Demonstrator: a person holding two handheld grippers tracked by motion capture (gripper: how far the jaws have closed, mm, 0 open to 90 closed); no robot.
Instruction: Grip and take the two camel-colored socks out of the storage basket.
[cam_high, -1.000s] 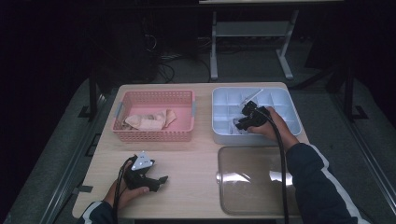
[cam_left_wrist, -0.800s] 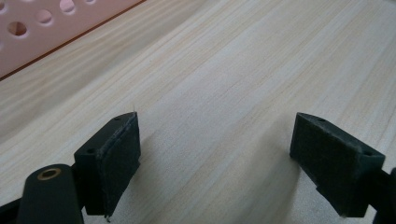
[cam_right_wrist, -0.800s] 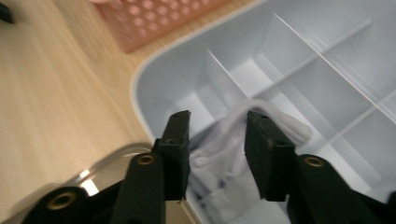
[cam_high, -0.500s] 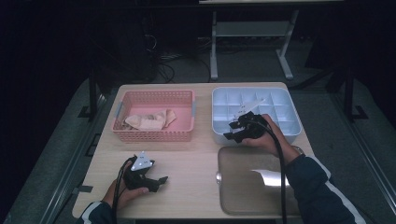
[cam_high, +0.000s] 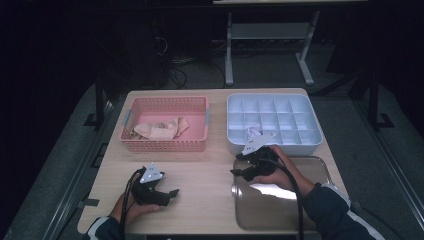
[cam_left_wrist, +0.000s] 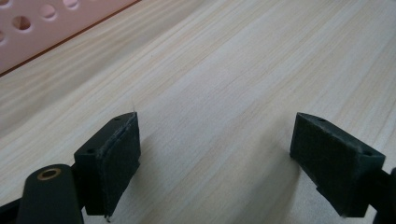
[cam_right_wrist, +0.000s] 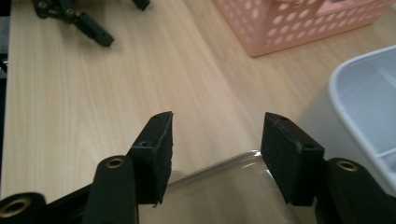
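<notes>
Dark floor and shadowed furniture surround a pale wooden table (cam_high: 200, 190), lit from above. Nearest the person's edge, the left gripper (cam_high: 167, 192) rests low over bare wood at the table's left front, held in the left hand (cam_high: 132, 205); in the left gripper view its jaws stand wide apart with nothing but wood grain between them. At the right front lies a clear plastic lid (cam_high: 280, 205), flat on the table and catching a bright glare. The right gripper (cam_high: 239, 166) hangs over the lid's far left corner, gripped by the right hand (cam_high: 280, 172), whose dark sleeve comes in from the bottom right. Its jaws have just been opening and now stand apart; in the right gripper view the lid's rounded corner (cam_right_wrist: 219, 186) shows below and between them, with the pads not pressing on it. Just beyond the lid sits a white compartment tray (cam_high: 305, 145), its grid of cells mostly bare, with a small pale item (cam_high: 253, 132) in one of its near left cells. Across from it, at the far left, a pink basket (cam_high: 165, 146) holds crumpled tan pieces (cam_high: 160, 130).
</notes>
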